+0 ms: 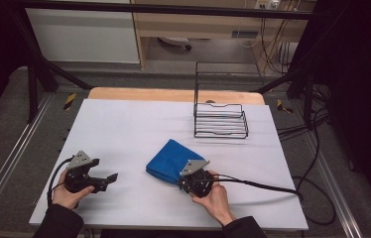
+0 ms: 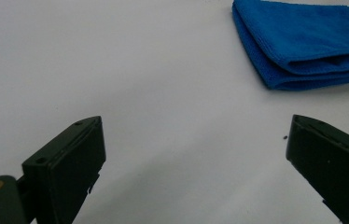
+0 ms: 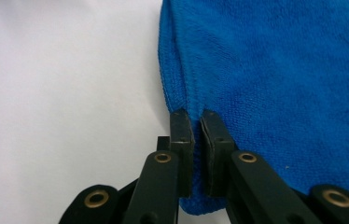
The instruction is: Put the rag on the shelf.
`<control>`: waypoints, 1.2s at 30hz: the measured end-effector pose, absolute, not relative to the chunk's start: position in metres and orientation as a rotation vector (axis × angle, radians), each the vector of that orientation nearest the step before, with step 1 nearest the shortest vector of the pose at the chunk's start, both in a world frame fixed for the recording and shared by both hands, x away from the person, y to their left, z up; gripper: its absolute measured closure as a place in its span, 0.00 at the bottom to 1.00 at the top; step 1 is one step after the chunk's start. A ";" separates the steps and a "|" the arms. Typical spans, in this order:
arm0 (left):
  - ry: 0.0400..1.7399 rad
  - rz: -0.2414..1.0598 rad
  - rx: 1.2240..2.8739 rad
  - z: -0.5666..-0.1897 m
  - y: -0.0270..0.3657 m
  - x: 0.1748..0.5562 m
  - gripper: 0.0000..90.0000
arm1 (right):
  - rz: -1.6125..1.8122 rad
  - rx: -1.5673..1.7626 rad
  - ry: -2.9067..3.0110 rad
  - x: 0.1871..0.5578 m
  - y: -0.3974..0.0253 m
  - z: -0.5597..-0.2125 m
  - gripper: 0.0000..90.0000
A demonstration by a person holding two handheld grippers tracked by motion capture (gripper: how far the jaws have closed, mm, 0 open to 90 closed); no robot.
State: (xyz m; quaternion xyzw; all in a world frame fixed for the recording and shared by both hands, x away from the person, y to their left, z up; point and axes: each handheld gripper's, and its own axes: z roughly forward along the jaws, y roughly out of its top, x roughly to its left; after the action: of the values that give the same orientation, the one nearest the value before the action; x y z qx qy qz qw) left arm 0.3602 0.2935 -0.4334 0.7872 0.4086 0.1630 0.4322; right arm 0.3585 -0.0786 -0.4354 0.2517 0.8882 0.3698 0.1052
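Observation:
A folded blue cloth (image 1: 169, 158) lies on the white table (image 1: 139, 129) a little right of centre. My right gripper (image 1: 187, 182) sits at the cloth's near corner, shut on an edge of it. In the right gripper view the two black jaws pinch a ridge of the blue cloth (image 3: 275, 70), and the right gripper (image 3: 196, 122) holds that fold tight between its tips. My left gripper (image 1: 111, 179) rests at the table's near left, open, jaws pointing right toward the cloth. In the left gripper view the left gripper (image 2: 196, 140) spreads wide over bare table, with the blue cloth (image 2: 303, 42) at top right.
A black wire rack (image 1: 220, 120) with a tall back frame stands at the far right of the table. A black cable (image 1: 268, 186) trails from the right gripper off the table's right edge. A wooden strip (image 1: 173, 94) runs along the far edge.

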 end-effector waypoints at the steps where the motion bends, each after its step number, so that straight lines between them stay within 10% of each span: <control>1: 1.018 0.407 1.962 -0.433 0.293 0.360 0.05 | 1.102 0.742 2.626 0.356 -0.077 -0.431 0.95; 16: 1.018 0.407 1.962 -0.433 0.293 0.360 0.05 | 1.216 0.850 2.715 0.333 -0.039 -0.433 0.89; 19: 1.017 0.407 1.961 -0.433 0.293 0.360 0.05 | 1.291 0.829 2.710 0.334 -0.039 -0.431 0.62; 24: 1.016 0.406 1.964 -0.433 0.293 0.360 0.05 | 1.304 0.812 2.592 0.344 -0.058 -0.409 0.47; 36: 1.015 0.401 1.984 -0.434 0.291 0.360 0.04 | 1.188 1.054 2.534 0.387 -0.129 -0.436 0.61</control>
State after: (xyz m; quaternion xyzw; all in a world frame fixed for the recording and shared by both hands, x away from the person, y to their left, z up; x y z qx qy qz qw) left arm 0.3601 0.2908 -0.4343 0.7933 0.4059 0.1602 0.4245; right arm 0.3873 -0.1290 -0.4361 0.3514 0.8450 0.3961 0.0753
